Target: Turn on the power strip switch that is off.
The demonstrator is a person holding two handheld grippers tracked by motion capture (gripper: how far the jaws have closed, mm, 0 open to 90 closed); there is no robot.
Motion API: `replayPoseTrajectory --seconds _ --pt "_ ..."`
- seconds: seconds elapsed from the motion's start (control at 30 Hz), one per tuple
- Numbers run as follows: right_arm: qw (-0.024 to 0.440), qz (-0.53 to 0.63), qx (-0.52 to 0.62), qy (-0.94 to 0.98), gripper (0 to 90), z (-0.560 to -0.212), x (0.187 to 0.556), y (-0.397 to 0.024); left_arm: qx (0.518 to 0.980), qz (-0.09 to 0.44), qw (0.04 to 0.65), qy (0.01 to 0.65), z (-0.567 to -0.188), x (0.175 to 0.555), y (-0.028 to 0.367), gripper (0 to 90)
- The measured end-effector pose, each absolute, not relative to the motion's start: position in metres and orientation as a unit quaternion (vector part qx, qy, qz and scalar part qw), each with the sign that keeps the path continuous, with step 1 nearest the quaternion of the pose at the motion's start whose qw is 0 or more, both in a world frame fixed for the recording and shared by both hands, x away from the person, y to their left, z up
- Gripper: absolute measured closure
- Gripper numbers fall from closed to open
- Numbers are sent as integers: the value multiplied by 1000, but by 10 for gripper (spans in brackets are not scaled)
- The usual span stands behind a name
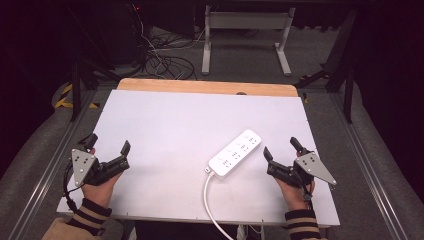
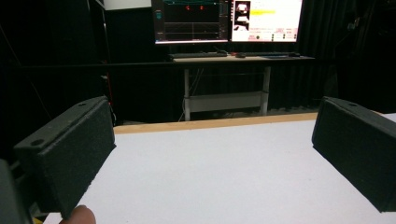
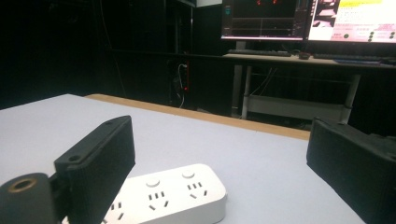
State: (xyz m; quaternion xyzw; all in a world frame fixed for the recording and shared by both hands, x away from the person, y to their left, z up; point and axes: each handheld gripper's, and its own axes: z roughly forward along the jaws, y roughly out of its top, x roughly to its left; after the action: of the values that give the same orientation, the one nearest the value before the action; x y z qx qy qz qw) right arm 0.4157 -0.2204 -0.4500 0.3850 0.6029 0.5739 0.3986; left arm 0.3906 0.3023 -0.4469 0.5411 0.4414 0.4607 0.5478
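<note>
You're holding the left gripper [image 1: 107, 145] at abt 8 o'clock on the white table [image 1: 165, 120], w/ your left hand [image 1: 97, 187] wrapping the body from below. Its fingers are standing spread wide, nothing btwn them, tips pointing toward 1 o'clock. In the left gripper view the left gripper [image 2: 212, 154] is showing both black pads [image 2: 70, 154] far apart over bare white table [image 2: 210, 172], and your fingertip [image 2: 79, 215] is peeking in at the bottom edge. The wooden strip [image 2: 210, 123] along the far edge is running across that view at 12 o'clock.

Moving rightward, the white power strip [image 1: 236, 153] is lying flat on the table at abt 4 o'clock from center, angled w/ its far end toward 1 o'clock. Its white cord [image 1: 212, 205] is leaving the near end and curving toward 6 o'clock, off the near edge.

At abt 4 o'clock you're holding the right gripper [image 1: 281, 149], just beside the strip but not touching it. Your right hand [image 1: 295, 192] is gripping it from below. Its fingers are also spread wide, holding nothing. In the right gripper view the right gripper [image 3: 224, 172] is hovering low, w/ the power strip [image 3: 173, 196] sitting at 7 o'clock next to the left pad [image 3: 100, 168], sockets facing up.
</note>
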Motion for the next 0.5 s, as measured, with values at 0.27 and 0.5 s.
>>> replayPoseTrajectory --seconds 0.27,0.5 --pt "407 591 364 594 213 -428 410 -226 540 461 547 444 -447 391 303 0" --pt "385 611 328 609 587 -409 406 -224 538 463 545 445 -446 392 303 0"
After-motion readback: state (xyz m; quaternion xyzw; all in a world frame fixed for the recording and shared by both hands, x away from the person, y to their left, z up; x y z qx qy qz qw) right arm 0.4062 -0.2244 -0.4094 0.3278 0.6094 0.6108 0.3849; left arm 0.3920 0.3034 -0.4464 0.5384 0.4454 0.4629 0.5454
